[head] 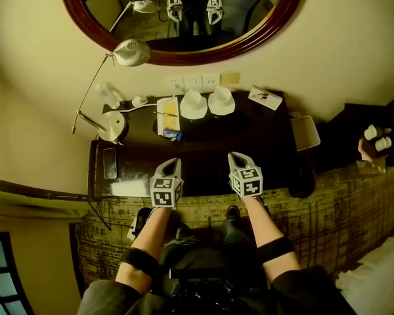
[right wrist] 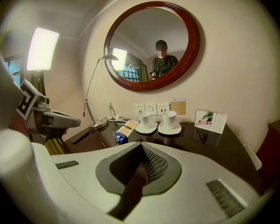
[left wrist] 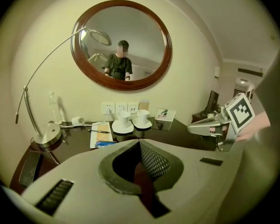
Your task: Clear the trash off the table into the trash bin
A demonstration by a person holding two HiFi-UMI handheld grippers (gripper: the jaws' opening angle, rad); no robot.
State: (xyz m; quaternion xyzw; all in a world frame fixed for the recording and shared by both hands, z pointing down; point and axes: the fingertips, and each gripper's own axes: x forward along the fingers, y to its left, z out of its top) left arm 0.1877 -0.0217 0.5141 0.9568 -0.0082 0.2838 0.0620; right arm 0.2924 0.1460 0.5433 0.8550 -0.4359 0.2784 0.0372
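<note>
- Step in hand: looks like the very start, with nothing picked up yet. Both grippers hang side by side over the near edge of the desk (head: 269,143), pointing in at it.
- Left gripper (head: 173,164): jaws fully together, nothing in them. Right gripper (head: 237,157): same deal, closed up and empty.
- The trash I can spot is a small blue wrapper (head: 173,135). It's lying on the desk at the near end of the notepad (head: 165,123), a bit left of centre, so nearer the left gripper I'd say.
- There's also a pale patch (head: 131,188) at the desk's near left edge. Could be paper, could be glare, can't tell.
- Next move, my guess: open one gripper's jaws, reach forward over the desk and come down on the wrapper. It looks flat and light, so the pinch has to go low or it may just skate on that glossy top.
- Bin: can't pick it out for sure. It might be the pale box (head: 305,132) off the desk's right end, or the dark round thing (head: 302,182) by the near right corner.
- Around: a pen (head: 164,114) on the notepad, two cups (head: 193,102) on saucers just beside it, lamp (head: 111,125), bottle (head: 107,96), card (head: 265,97), phone (head: 109,163), and a mirror (head: 184,59) above.
- In the way: not much, it's bare desk up to the wrapper. A sloppy grab could drag the notepad and pen along though.
</note>
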